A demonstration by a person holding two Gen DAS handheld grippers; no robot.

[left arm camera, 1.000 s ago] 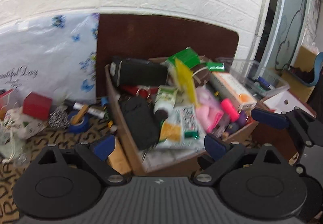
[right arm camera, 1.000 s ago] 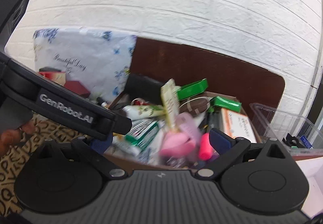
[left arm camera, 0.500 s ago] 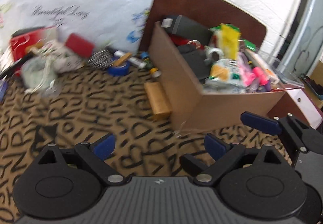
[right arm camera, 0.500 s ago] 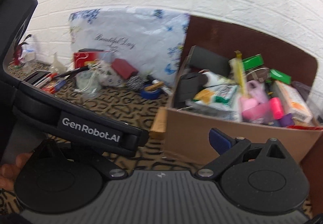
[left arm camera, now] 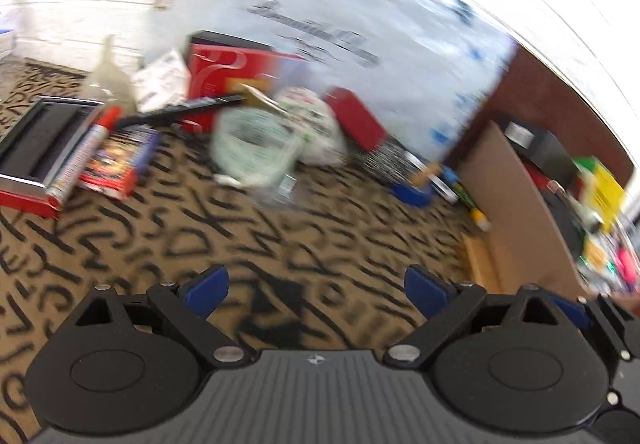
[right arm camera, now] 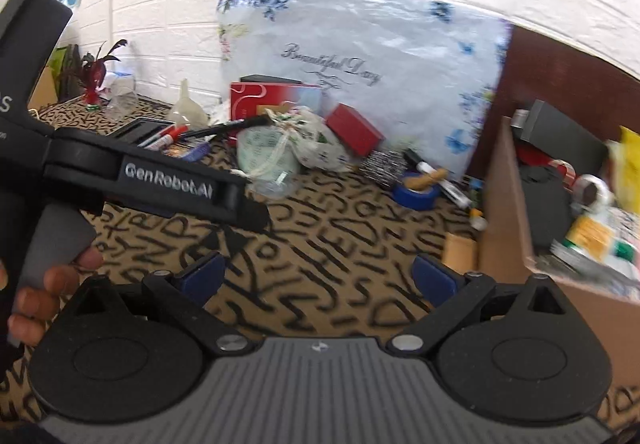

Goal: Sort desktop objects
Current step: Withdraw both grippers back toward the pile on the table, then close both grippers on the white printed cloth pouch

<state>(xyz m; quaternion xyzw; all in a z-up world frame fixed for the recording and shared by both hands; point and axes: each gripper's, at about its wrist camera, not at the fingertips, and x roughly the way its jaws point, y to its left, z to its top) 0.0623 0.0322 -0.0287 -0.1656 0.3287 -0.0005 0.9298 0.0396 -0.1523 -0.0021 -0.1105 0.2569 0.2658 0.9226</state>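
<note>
Both grippers [left arm camera: 316, 290] [right arm camera: 316, 280] agape; marker [right arm camera: 454, 186] lengthwise toward box [right arm camera: 504, 204].

In the left wrist view we see the cardboard box [left arm camera: 516, 204] smeared by motion blur, its contents unreadable and cut off at the right edge. The script on the white floral bag [left arm camera: 340, 24] is too blurred to read there. In the right wrist view the box [right arm camera: 508, 204] also runs off the right edge, its nearest items blurred.
</note>
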